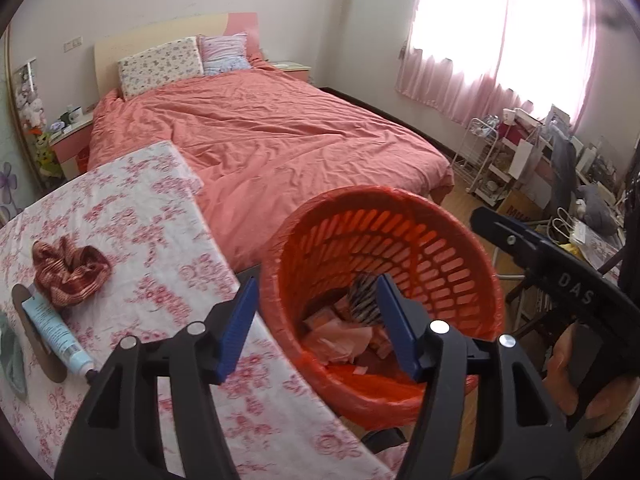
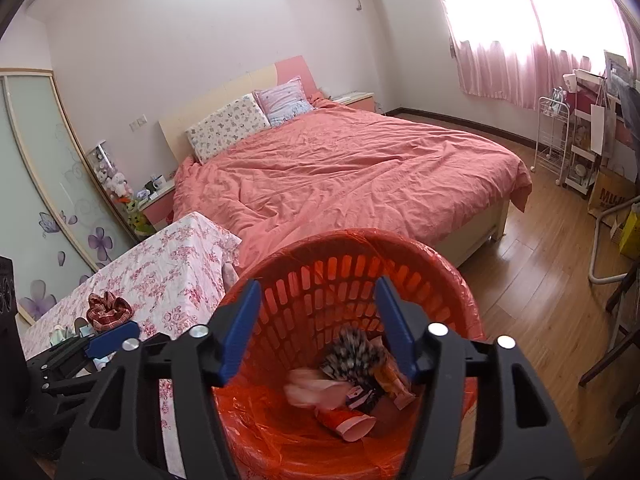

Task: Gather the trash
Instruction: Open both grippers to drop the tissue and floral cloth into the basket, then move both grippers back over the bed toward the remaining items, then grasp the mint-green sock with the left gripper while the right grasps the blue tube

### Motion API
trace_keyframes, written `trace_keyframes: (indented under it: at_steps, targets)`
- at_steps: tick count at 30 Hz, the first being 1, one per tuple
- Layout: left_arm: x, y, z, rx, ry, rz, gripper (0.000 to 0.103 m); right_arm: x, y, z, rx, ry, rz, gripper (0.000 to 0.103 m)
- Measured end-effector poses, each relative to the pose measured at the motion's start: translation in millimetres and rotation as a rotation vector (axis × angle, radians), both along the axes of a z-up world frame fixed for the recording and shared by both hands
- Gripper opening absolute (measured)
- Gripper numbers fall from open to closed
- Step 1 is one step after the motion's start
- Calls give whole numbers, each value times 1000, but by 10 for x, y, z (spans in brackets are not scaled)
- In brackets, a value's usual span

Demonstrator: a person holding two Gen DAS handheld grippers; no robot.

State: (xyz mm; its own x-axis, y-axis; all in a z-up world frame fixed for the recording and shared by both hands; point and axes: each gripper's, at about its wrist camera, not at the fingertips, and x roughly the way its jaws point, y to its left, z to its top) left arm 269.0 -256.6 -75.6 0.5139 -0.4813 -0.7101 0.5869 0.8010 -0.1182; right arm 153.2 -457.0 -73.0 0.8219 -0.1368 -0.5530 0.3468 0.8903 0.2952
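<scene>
An orange slotted basket (image 1: 400,204) lined with an orange bag stands beside the floral-clothed table (image 1: 168,240). Inside lie pink wrappers (image 1: 340,332) and a black-and-white striped wrapper (image 1: 362,300). My left gripper (image 1: 316,280) hovers over the basket's near-left rim, open, nothing between its blue pads. In the right wrist view my right gripper (image 2: 317,282) is over the basket (image 2: 360,236), open and empty. Below it are the striped wrapper (image 2: 352,354), a red paper cup (image 2: 348,424) and a blurred pink scrap (image 2: 308,390).
On the table lie a red scrunchie (image 1: 68,272) and a pale blue tube (image 1: 56,332). A bed with a coral duvet (image 1: 280,132) is behind the basket. Racks and clutter (image 1: 520,152) line the window wall. A hand (image 1: 576,380) holds the right gripper's black finger (image 1: 532,252).
</scene>
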Motion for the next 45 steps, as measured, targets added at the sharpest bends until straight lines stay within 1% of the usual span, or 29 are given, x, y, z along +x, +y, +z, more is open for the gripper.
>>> trace_keyframes:
  at_steps: [1,2,3,4,5,6,8,11,13,14,15,19,22,24,25,26,27,29,30,31,32,33,35,36,37,38,39,41,45]
  targets:
    - [6,63,-9,7,-5,17,68,15,-18,-7,-8,2,-1,64]
    - [9,152,-24,19,-15,44,76,19,6,-7,-20,5,-1,65]
    - [3,219,-13,27,-25,66,81,15,50,-3,-34,6,0,68]
    - [-6,328,-20,42,-39,106,91,8,107,3,-50,5,1,69]
    - [-19,449,-34,53,-53,145,97,16,125,8,-61,4,2,71]
    - [-26,566,-40,61,-63,172,98,14,183,13,-76,4,7,73]
    - [-16,753,-40,81,-73,214,99,21,302,15,-92,6,29,74]
    - [7,1186,-87,118,-66,308,99,52,453,14,-93,13,62,76]
    - [15,1429,-93,125,-53,355,99,75,617,0,-99,17,102,81]
    - [25,1605,-103,130,-51,391,99,87,704,-6,-105,19,123,85]
    - [17,1758,-113,133,-55,419,99,101,767,-6,-110,22,141,86]
    - [55,2279,-96,140,-69,496,99,148,1067,-58,-123,40,204,87]
    - [135,2682,-86,110,-91,541,99,195,1323,-116,-126,58,249,87]
    - [231,2922,-60,102,-84,591,97,222,1465,-151,-144,68,269,87]
    - [272,2992,-42,95,-80,602,94,231,1532,-166,-152,71,274,87]
    - [324,3066,-40,87,-74,613,89,246,1596,-178,-159,75,283,87]
    - [411,3174,-38,61,-48,623,85,265,1653,-188,-163,78,293,87]
    - [504,3281,-43,15,-10,620,69,301,1738,-203,-160,82,310,87]
    - [580,3338,-54,-10,13,621,67,318,1787,-208,-158,83,314,87]
    - [650,3363,-71,-22,30,624,62,327,1820,-214,-157,84,316,87]
    - [701,3372,-90,-29,42,624,57,343,1855,-217,-158,85,320,87]
    - [766,3376,-108,-34,57,619,54,360,1891,-218,-160,87,325,87]
    - [880,3391,-132,-43,76,603,42,391,1968,-226,-169,91,331,87]
    - [918,3386,-145,-43,76,599,39,410,2003,-227,-176,94,336,87]
    - [961,3362,-159,-41,76,595,27,428,2037,-226,-181,97,340,87]
    - [998,3361,-180,-35,80,592,12,448,2067,-227,-184,98,345,87]
    - [1022,3374,-204,-26,87,597,9,458,2088,-230,-184,99,351,87]
    - [973,3444,-217,-28,83,603,6,493,2135,-234,-183,103,362,87]
    - [804,3590,-223,-19,73,596,4,579,2225,-263,-167,109,391,87]
